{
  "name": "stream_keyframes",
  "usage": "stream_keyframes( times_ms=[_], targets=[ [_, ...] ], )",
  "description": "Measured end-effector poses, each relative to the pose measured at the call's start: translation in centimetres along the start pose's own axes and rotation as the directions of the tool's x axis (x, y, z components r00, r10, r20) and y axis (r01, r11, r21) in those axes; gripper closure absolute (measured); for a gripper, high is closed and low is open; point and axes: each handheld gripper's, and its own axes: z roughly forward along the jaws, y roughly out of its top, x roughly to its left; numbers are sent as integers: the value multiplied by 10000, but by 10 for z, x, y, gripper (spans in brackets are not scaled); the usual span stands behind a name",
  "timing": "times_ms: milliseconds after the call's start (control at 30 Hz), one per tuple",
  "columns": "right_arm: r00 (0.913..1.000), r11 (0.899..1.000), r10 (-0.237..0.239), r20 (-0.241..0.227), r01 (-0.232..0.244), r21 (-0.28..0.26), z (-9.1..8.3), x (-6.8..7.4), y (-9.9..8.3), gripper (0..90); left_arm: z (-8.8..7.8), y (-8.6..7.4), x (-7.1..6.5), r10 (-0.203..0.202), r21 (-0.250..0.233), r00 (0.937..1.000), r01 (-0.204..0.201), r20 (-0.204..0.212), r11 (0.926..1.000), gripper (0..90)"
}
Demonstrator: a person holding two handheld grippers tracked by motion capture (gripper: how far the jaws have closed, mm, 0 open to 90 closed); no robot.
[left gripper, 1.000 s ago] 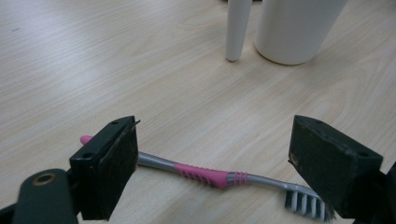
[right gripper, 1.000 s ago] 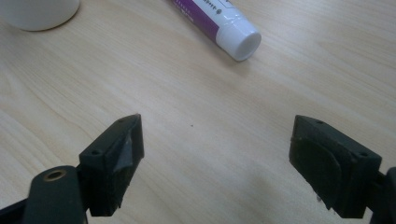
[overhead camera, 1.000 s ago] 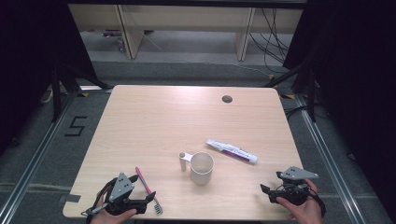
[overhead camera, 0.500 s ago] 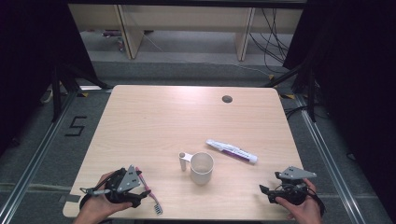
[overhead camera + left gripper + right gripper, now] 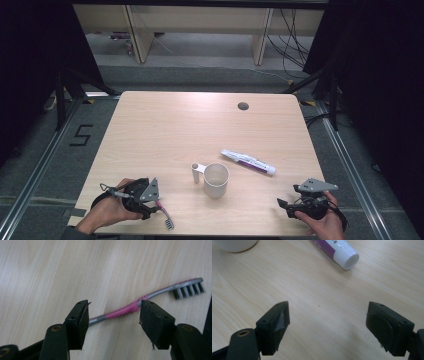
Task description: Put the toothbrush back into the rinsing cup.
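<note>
Now left gripper fingers have been closing around the toothbrush.

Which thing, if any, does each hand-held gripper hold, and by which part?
Nothing is held yet. The left hand-held gripper has been closing around the toothbrush handle; the pads don't touch it. The right hand-held gripper is open over bare table.

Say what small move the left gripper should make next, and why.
Probably finish closing. The left gripper has just been closing, the pink toothbrush handle lies between its jaws on the table, and the pads don't seem to press on it yet.
</note>
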Motion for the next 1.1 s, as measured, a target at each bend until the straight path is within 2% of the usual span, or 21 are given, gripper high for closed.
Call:
stream_keyframes(
  times_ms=[67, 133, 167, 267, 300, 333, 400, 433, 500, 600, 633, 667, 733, 767, 800, 833, 900, 933, 967, 1100],
  targets=[
    [10000, 10000, -9, -27, 9, 24, 0, 0, 0, 201, 0, 0, 0, 89, 53, 10000, -89, 35, 9999, 422],
    [10000, 10000, -33, -31, 33, 1, 0, 0, 0, 201, 1, 2, 2, 273, 225, 9995, -277, 139, 9994, 423],
    [10000, 10000, -10, -32, 10, 1, 0, 0, 0, 202, 3, 4, 3, 537, 453, 9980, -552, 341, 9974, 434],
    [10000, 10000, -29, -24, 29, 6, 1, 0, -1, 202, 4, 6, 4, 721, 635, 9964, -748, 436, 9952, 438],
    [9995, 9997, 248, -169, -247, 65, 1, 2, -1, 202, 6, 9, 4, 936, 788, 9942, -976, 528, 9921, 441],
    [10000, 10000, 45, -70, -44, 74, 1, 0, 0, 203, 6, 11, 4, 1011, 838, 9934, -1053, 535, 9909, 440],
    [9999, 10000, 35, -147, -34, 75, 1, 0, 0, 204, 6, 13, 5, 1068, 829, 9925, -1114, 590, 9903, 442],
    [9995, 9997, 180, -262, -176, 168, 1, 1, 0, 204, 7, 14, 5, 1150, 900, 9911, -1209, 677, 9886, 455],
    [9999, 10000, 22, -123, -21, 67, 1, 0, 0, 204, 11, 17, 7, 1274, 1071, 9869, -1378, 985, 9846, 458],
    [9999, 10000, 14, -116, -13, 57, 1, 0, 0, 205, 13, 17, 9, 1359, 1259, 9847, -1493, 1093, 9807, 462],
    [9992, 9992, 379, -159, -376, 152, 0, 2, -1, 205, 15, 17, 10, 1324, 1310, 9838, -1480, 1211, 9803, 467],
    [9999, 9999, 116, -101, -115, 50, 1, 0, -1, 205, 16, 17, 10, 1262, 1366, 9831, -1442, 1326, 9801, 478],
    [9999, 10000, 98, -120, -98, 10, 1, 0, -1, 206, 17, 17, 10, 1349, 1412, 9817, -1537, 1341, 9780, 483],
    [9999, 10000, 86, -135, -86, 18, 1, -1, -1, 207, 18, 16, 10, 1241, 1456, 9819, -1449, 1432, 9787, 488],
    [9995, 9995, 280, -157, -278, 122, 0, 0, -1, 207, 19, 16, 11, 1087, 1568, 9816, -1334, 1569, 9786, 520],
    [9998, 9999, 135, -138, -134, 58, 1, -1, -1, 207, 20, 16, 11, 1042, 1586, 9811, -1303, 1632, 9787, 527],
    [9997, 9998, 208, -156, -208, 10, 1, 0, -1, 207, 20, 17, 12, 968, 1569, 9811, -1235, 1677, 9799, 547],
    [10000, 10000, -27, -94, 26, -22, 1, -1, 0, 207, 20, 17, 13, 936, 1607, 9810, -1213, 1700, 9795, 547],
    [9995, 9996, 262, -170, -261, 65, 1, 1, -1, 208, 20, 16, 13, 853, 1640, 9814, -1140, 1720, 9799, 571],
    [9995, 9997, 250, -210, -249, 45, 1, 1, -1, 208, 20, 16, 13, 708, 1782, 9801, -1044, 1854, 9784, 643]
  ],
)
